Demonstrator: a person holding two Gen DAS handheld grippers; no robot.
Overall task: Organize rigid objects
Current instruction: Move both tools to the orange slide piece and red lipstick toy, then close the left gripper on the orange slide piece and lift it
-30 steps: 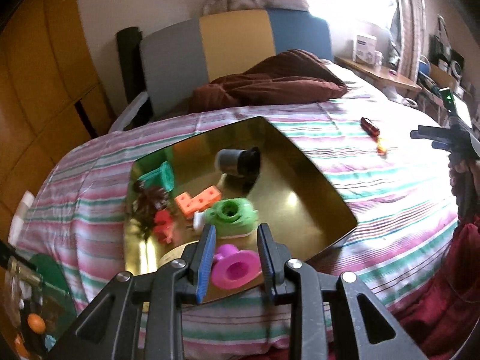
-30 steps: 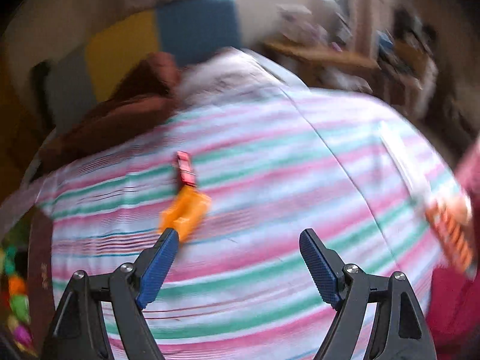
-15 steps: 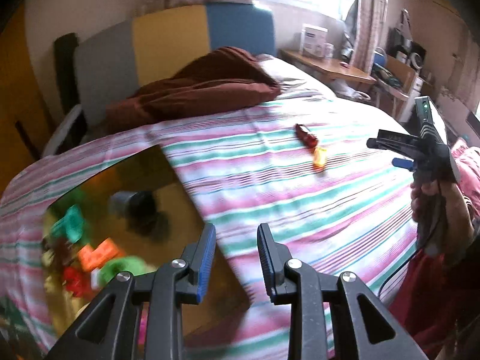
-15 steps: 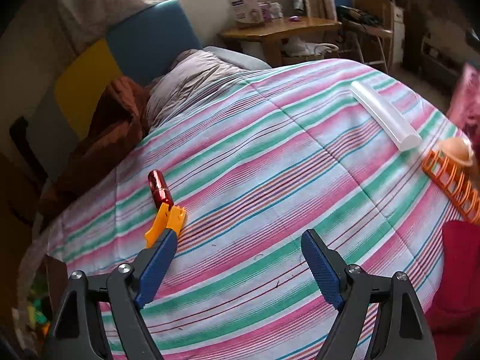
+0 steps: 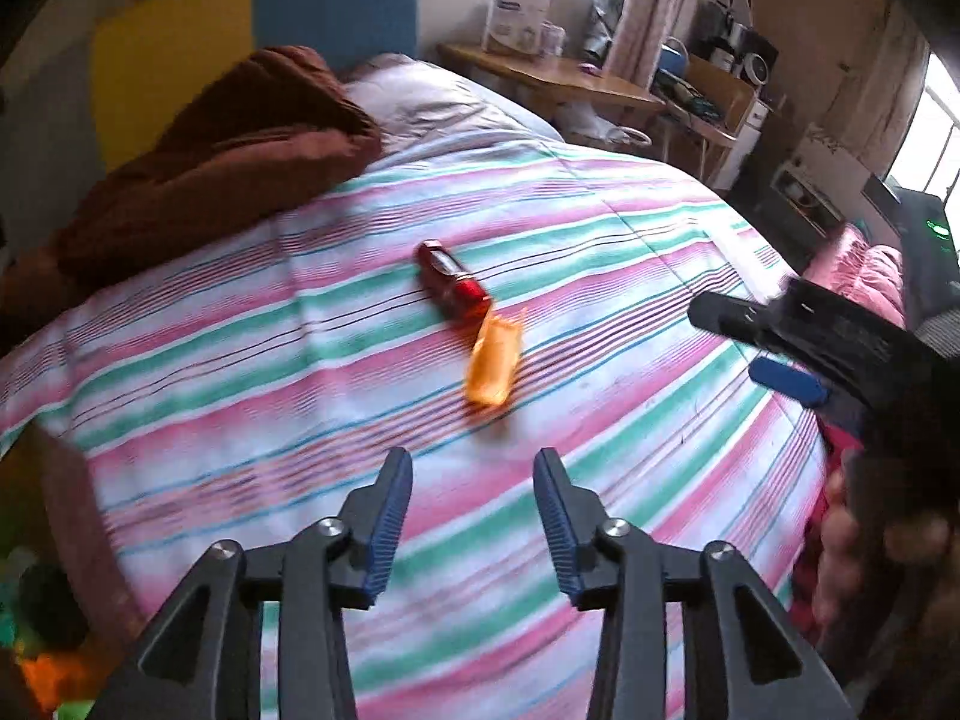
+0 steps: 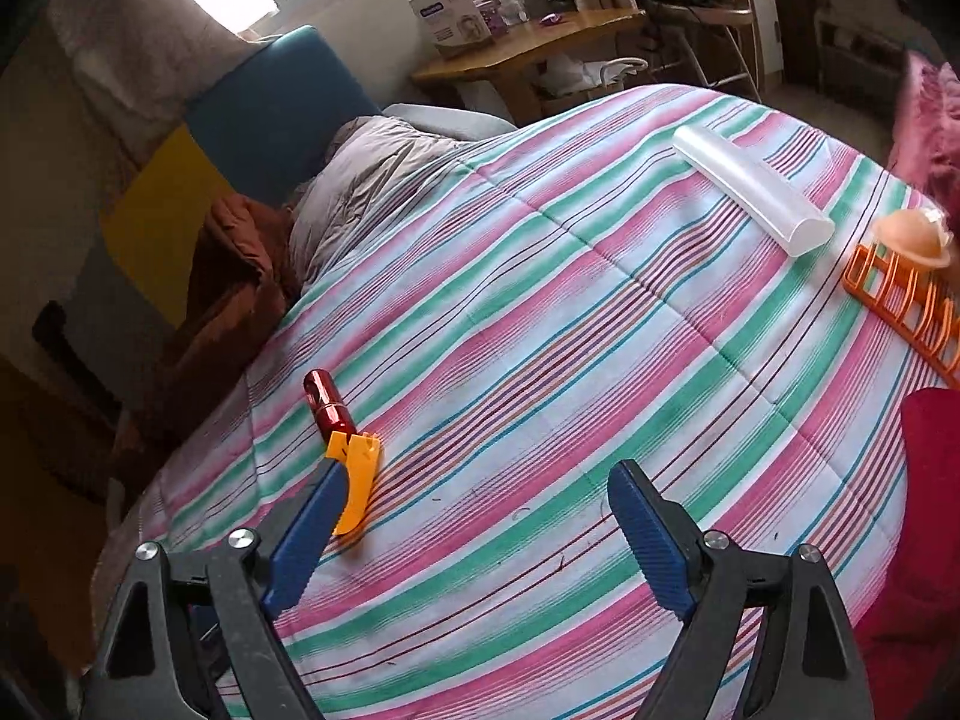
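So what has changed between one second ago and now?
The left gripper left the pink spool in the gold tray, swung right toward the orange piece and red cylinder; its jaws have just been opening, nothing between them. The right gripper opened wider, empty. Both pieces stayed on the striped blanket.

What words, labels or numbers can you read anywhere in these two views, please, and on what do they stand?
None can be read.
White box on the wooden desk: blue printed band, too small and blurred to read.
Red cylinder, orange piece, white tube: no lettering visible.
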